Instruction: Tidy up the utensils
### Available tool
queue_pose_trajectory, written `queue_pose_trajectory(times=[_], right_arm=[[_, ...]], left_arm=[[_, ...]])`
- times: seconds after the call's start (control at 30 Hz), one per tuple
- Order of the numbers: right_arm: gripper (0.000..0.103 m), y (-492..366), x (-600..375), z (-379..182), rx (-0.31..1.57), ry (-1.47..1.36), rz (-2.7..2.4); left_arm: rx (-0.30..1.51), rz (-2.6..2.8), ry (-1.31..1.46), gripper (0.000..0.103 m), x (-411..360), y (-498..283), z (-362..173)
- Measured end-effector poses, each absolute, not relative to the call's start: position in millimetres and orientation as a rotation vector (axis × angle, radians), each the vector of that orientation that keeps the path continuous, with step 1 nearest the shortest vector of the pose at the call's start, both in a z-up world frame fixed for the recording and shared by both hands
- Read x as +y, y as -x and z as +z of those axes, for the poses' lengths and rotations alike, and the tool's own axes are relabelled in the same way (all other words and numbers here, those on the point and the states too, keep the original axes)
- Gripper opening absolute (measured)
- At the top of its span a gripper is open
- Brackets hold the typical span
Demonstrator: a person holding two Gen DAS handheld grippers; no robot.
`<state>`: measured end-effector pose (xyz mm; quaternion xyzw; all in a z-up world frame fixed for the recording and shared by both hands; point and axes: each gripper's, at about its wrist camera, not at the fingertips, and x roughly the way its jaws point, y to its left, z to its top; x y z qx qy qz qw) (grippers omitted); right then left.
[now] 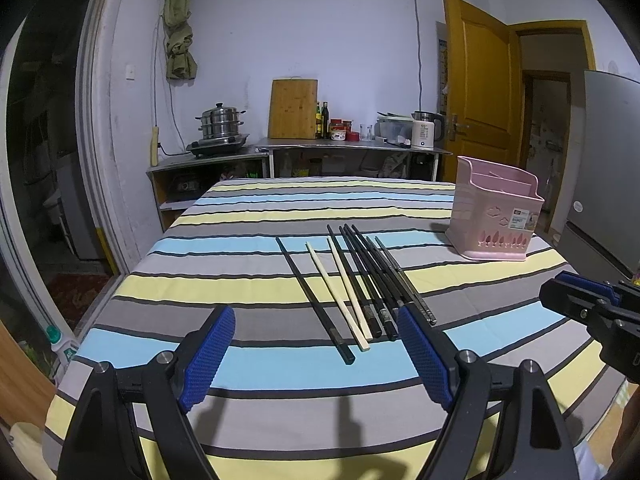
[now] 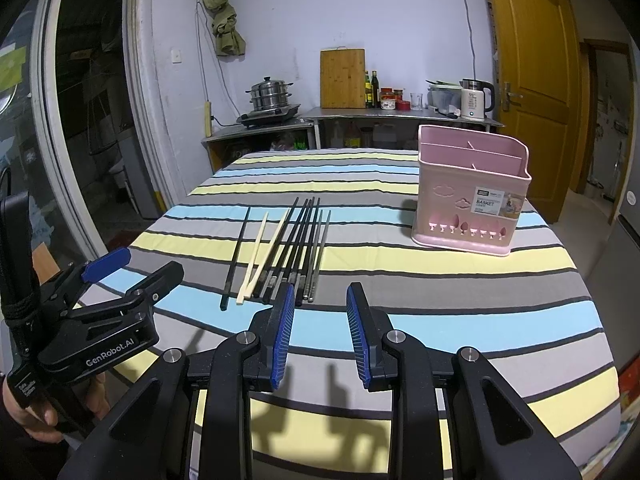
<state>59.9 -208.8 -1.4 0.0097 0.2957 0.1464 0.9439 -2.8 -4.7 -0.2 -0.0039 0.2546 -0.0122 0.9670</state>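
Observation:
Several chopsticks (image 1: 356, 280) lie side by side on the striped tablecloth: black ones, a pale wooden pair (image 1: 338, 292) and grey metal ones; they also show in the right wrist view (image 2: 286, 248). A pink divided utensil basket (image 1: 494, 208) stands upright at the table's right (image 2: 470, 196), with nothing showing in it. My left gripper (image 1: 316, 328) is open and empty, just short of the chopsticks' near ends; it also shows in the right wrist view (image 2: 132, 266). My right gripper (image 2: 320, 304) is open and empty, its left finger by the metal chopsticks' near ends; it shows at the right edge of the left wrist view (image 1: 576, 288).
The table (image 2: 400, 320) is covered by a striped cloth. Behind it a counter (image 2: 400, 114) holds a steamer pot, cutting board, bottles and a kettle. A yellow door (image 2: 532, 60) stands open at right, a glass door at left.

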Motion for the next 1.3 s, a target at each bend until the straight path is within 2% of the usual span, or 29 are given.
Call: queue_pose_trajectory(times=[1.3], right_arm=[[0.028, -60.3, -208.3, -1.8, 0.606, -0.018, 0.297]], left_arm=[[0.520, -0.041, 0.005, 0.083, -8.4, 3.0, 0.5]])
